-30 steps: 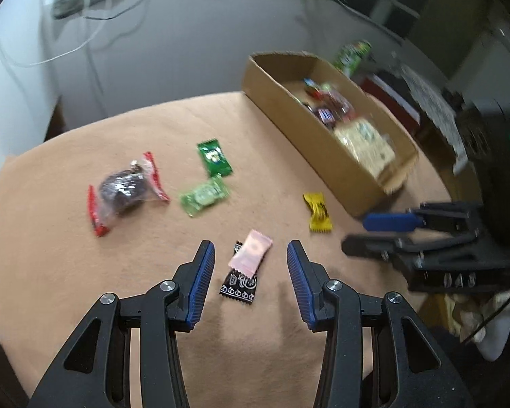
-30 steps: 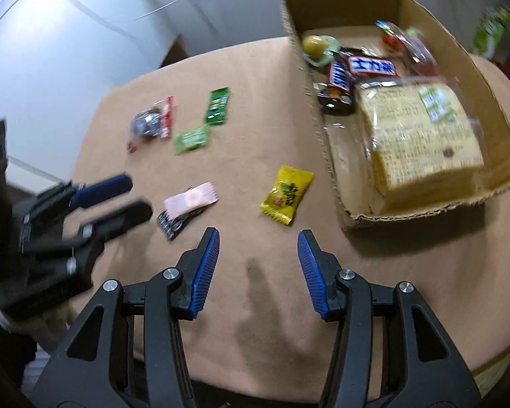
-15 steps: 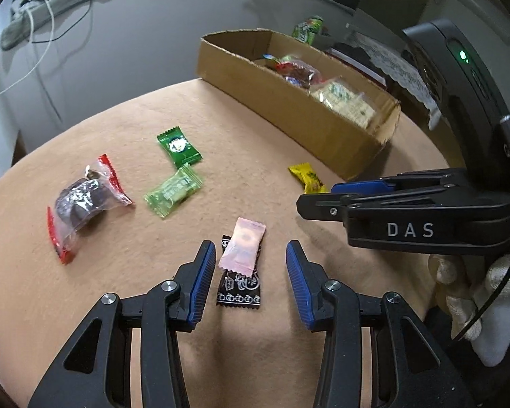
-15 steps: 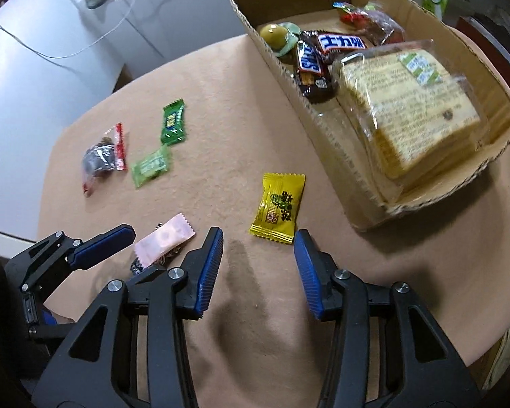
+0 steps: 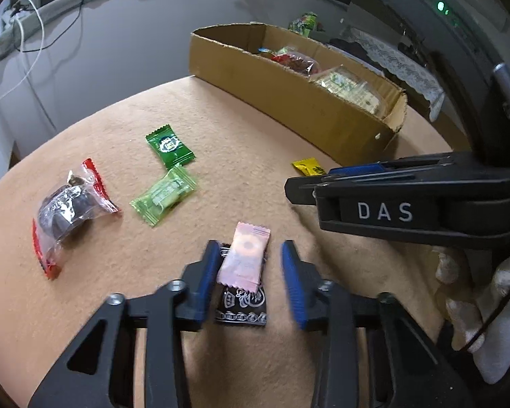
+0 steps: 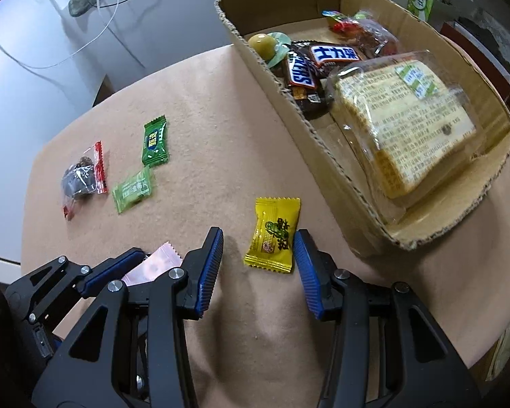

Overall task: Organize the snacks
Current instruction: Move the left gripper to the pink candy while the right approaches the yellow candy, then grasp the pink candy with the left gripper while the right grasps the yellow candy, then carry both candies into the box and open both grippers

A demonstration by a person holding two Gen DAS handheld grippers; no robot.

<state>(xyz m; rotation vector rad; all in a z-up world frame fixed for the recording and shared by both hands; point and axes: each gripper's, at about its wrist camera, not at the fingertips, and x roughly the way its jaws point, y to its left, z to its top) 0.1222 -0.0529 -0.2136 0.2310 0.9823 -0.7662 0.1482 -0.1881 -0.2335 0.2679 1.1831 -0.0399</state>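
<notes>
My left gripper point(image 5: 250, 268) is open, its jaws on either side of a pink candy point(image 5: 244, 261) that lies on a black candy point(image 5: 242, 306). My right gripper point(image 6: 258, 255) is open, its jaws on either side of a yellow candy point(image 6: 274, 234) on the tan table. The pink candy point(image 6: 154, 267) also shows partly in the right wrist view behind the left gripper. The yellow candy point(image 5: 307, 167) peeks out behind the right gripper in the left wrist view. A cardboard box point(image 6: 323, 136) holds bread, chocolate bars and other snacks.
On the table's left lie a dark green candy point(image 5: 169, 146), a light green candy point(image 5: 165, 194) and a red-edged clear packet point(image 5: 69, 210). The box point(image 5: 289, 102) stands at the back right. The table edge curves round on the left and at the back.
Both grippers have moved down and forward. The left jaws now flank the pink candy and the right jaws flank the yellow candy. No snack has moved.
</notes>
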